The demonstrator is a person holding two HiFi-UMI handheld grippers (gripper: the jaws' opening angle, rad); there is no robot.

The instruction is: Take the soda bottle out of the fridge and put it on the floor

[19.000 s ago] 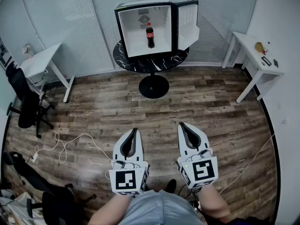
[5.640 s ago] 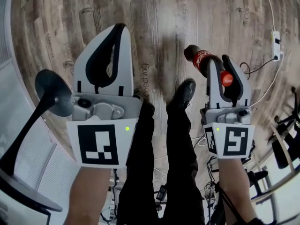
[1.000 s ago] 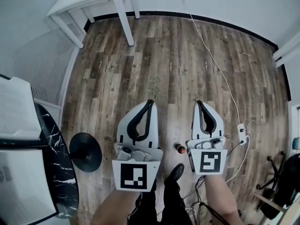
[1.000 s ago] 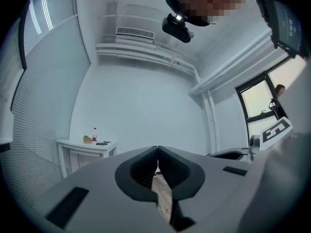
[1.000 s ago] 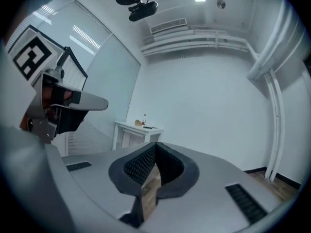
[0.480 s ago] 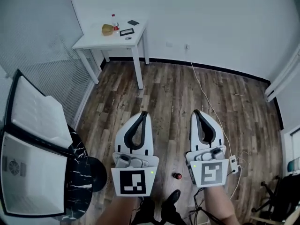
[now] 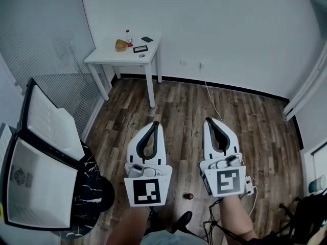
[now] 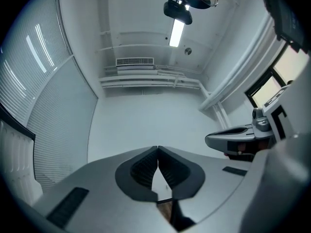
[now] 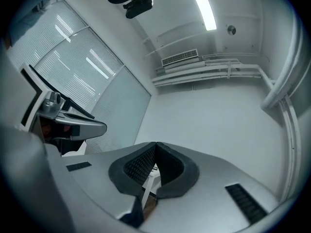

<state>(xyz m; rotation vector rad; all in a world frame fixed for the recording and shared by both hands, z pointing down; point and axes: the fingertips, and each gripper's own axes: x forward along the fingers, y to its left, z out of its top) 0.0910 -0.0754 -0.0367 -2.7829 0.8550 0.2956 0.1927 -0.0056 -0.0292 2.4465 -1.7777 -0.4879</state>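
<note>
Head view: soda bottle (image 7: 189,196) stands cap-up on floor (image 7: 194,106), near shoe (image 7: 182,220); a careless step could topple it. Left gripper view: left gripper (image 8: 158,149) jaws together, empty. Right gripper view: right gripper (image 9: 155,144) likewise closed, empty.

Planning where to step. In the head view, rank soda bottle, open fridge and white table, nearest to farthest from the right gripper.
1. Soda bottle, on the floor left of the right gripper.
2. Fridge, open, far left.
3. White table, at the far wall.
</note>
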